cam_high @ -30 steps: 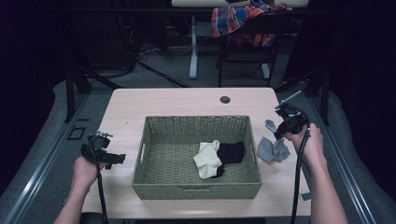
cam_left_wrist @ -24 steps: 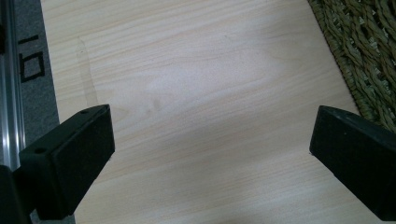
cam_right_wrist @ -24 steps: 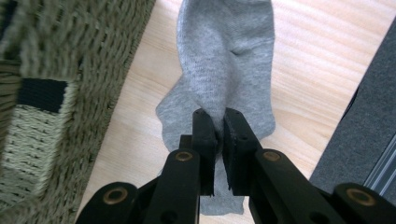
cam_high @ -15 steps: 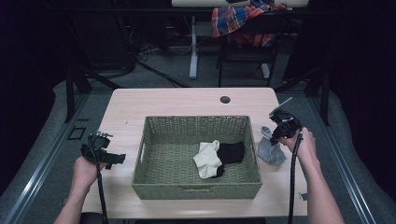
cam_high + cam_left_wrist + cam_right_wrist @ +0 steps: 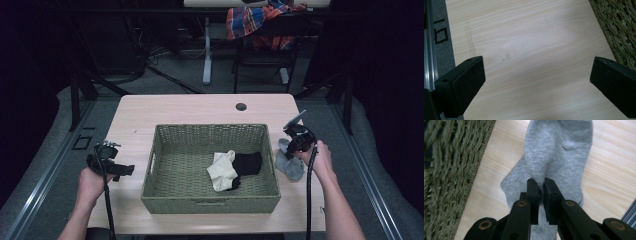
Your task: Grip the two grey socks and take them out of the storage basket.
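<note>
Wooden table (image 5: 150, 112): basket (image 5: 210, 200), grey sock (image 5: 290, 165)

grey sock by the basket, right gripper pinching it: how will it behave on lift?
Likely floppy: the grey sock bunches into a ridge where the right gripper pinches it. Probably light, and should drape rather than slip, being soft knit.

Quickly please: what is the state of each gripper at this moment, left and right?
Left gripper: open, holding nothing, over the bare table.
Right gripper: closed, pinching a fold of the grey sock beside the basket.
</note>
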Motion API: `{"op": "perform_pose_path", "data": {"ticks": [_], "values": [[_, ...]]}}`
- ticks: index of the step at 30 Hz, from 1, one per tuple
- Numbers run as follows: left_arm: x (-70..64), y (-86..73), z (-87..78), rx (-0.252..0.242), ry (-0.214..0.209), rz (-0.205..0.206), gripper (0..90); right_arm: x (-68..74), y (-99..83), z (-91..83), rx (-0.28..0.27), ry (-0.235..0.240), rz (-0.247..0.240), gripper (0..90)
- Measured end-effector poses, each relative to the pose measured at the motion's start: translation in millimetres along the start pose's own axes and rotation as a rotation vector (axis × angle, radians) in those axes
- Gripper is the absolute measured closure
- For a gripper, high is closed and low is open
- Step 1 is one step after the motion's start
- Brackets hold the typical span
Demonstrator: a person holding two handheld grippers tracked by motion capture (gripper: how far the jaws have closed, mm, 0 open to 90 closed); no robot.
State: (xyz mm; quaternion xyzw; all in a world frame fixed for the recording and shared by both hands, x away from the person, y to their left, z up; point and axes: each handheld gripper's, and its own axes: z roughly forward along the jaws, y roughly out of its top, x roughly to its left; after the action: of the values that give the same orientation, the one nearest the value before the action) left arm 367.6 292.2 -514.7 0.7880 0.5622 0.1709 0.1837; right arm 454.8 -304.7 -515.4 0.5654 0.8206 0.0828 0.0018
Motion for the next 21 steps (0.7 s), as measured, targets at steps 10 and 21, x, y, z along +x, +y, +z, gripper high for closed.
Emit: {"op": "perform_pose_path", "data": {"ticks": [10,21], "values": [[0.1,-0.2,-0.4,-0.002,0.001,-0.001,0.2,-3.6,-0.4,11.0,0.008,0.009,-0.005,80.3],[0.2,-0.3,-0.5,-0.005,0.005,-0.001,0.1,-5.4,-5.3,-17.2,-0.087,0.012,0.002,38.2]]}}
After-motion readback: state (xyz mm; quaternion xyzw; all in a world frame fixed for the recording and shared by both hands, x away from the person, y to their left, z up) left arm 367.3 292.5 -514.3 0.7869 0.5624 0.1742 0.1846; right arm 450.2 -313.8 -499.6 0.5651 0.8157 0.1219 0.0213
